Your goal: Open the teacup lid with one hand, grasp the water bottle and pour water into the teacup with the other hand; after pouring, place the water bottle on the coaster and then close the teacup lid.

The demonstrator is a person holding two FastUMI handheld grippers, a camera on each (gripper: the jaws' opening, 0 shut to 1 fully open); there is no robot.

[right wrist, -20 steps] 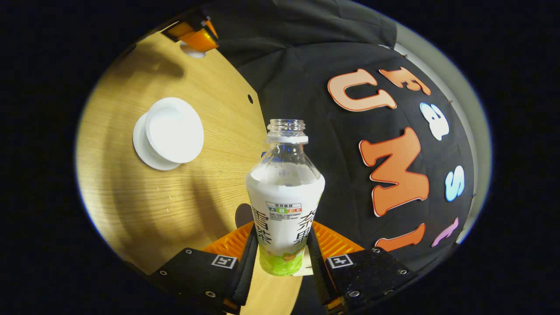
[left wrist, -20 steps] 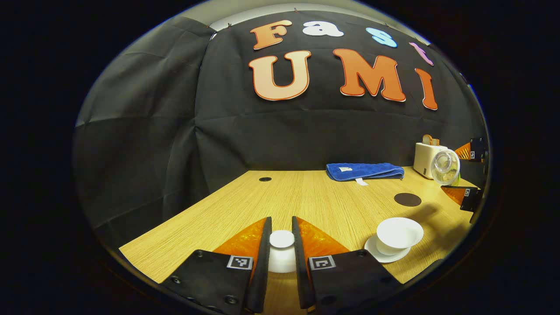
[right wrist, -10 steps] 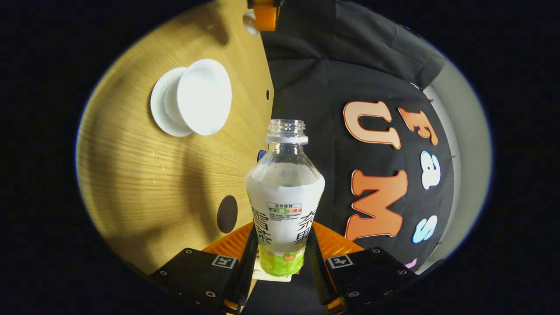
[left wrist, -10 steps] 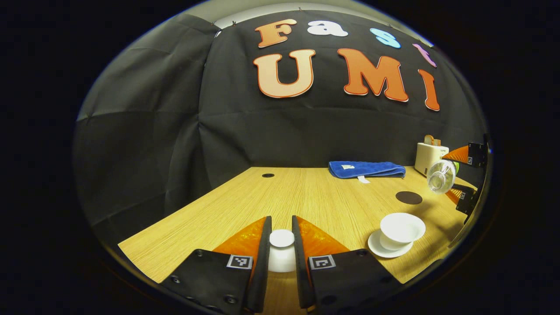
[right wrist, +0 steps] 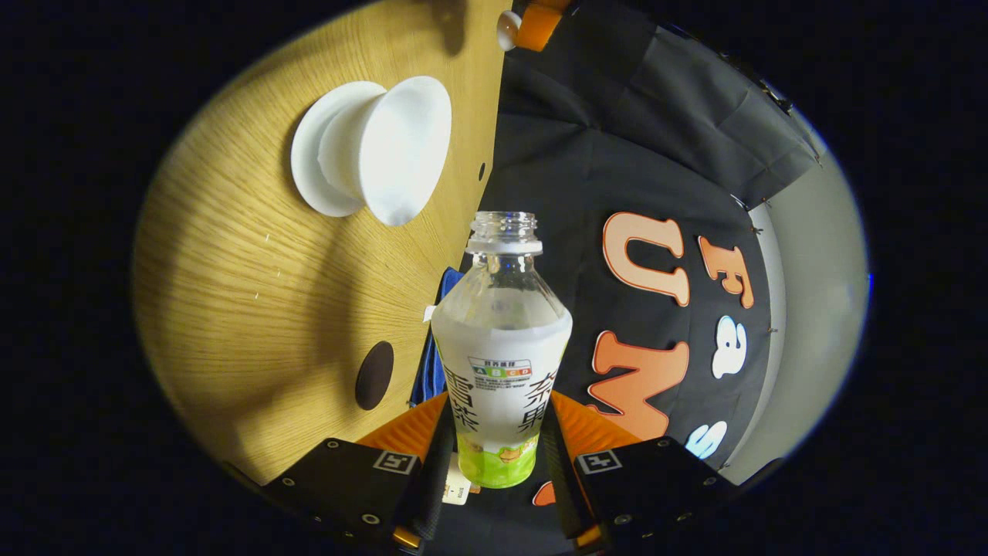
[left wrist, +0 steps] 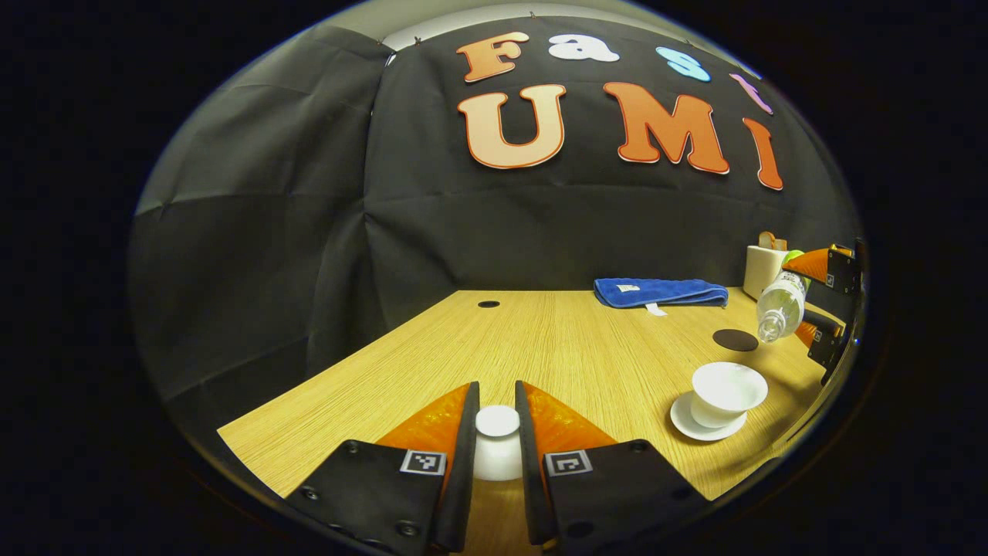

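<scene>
My left gripper (left wrist: 495, 405) is shut on the white teacup lid (left wrist: 496, 444), held low over the near part of the table. The open white teacup (left wrist: 728, 391) stands on its saucer (left wrist: 687, 424) at the right. My right gripper (right wrist: 498, 421) is shut on the uncapped water bottle (right wrist: 502, 355), which is tipped over with its mouth toward the teacup (right wrist: 401, 147). In the left gripper view the bottle (left wrist: 778, 306) hangs tilted above and right of the cup. The dark round coaster (left wrist: 735, 340) lies beyond the cup, and shows as the coaster (right wrist: 374, 374) near the bottle.
A folded blue towel (left wrist: 660, 293) lies at the back of the wooden table (left wrist: 556, 347). A cream box-shaped object (left wrist: 764, 264) stands at the far right. A small dark hole (left wrist: 488, 304) marks the tabletop's back edge.
The right gripper has rolled the bottle further over, its mouth swinging down toward the teacup. The left gripper with the lid has drifted slightly left, away from the cup.
</scene>
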